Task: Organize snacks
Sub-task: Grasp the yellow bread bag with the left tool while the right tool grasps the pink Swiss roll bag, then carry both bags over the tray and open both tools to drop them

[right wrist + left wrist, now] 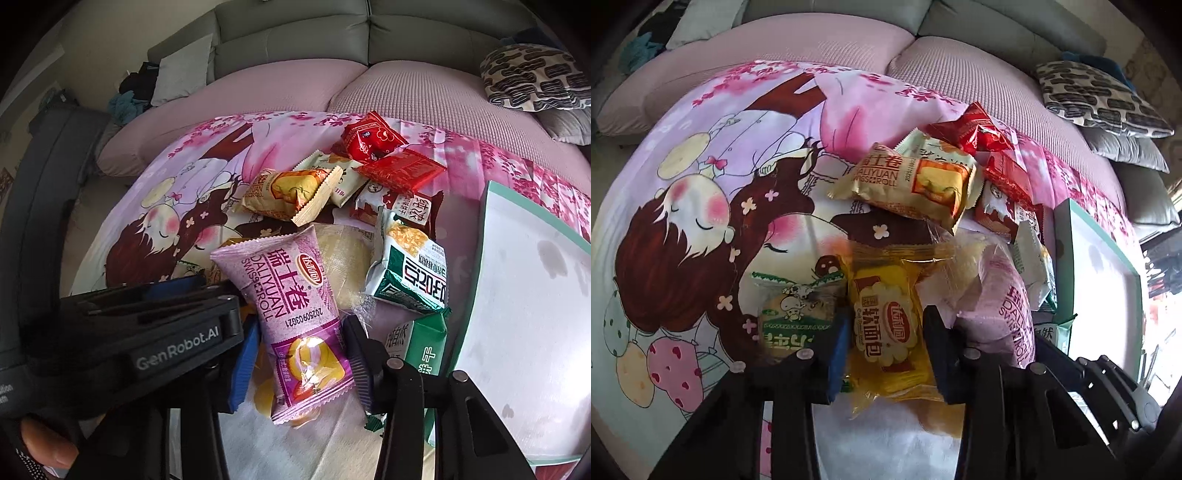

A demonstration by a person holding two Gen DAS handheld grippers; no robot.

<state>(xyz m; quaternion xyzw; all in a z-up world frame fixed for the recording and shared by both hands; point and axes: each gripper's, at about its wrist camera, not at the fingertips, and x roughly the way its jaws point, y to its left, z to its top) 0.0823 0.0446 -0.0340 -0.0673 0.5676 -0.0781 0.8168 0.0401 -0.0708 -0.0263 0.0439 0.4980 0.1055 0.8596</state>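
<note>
A pile of snack packets lies on a cartoon-print sheet (701, 206). My left gripper (884, 343) stands around a yellow soft-bread packet (886, 325), its blue pads close to both sides. A green mushroom-print packet (796, 314) lies just left of it. My right gripper (301, 354) stands around a purple Swiss roll packet (291, 310), pads close to its lower sides. The purple packet also shows in the left wrist view (1001, 314). Whether either grip is tight is unclear. A gold Swiss roll packet (291, 194) and red packets (373, 142) lie farther back.
A white tray with a teal rim (532, 295) lies to the right of the pile. Green-and-white biscuit packets (410, 269) lie beside it. The left gripper's body (129, 332) is close on the right gripper's left. Sofa cushions (280, 88) and a patterned pillow (532, 77) are behind.
</note>
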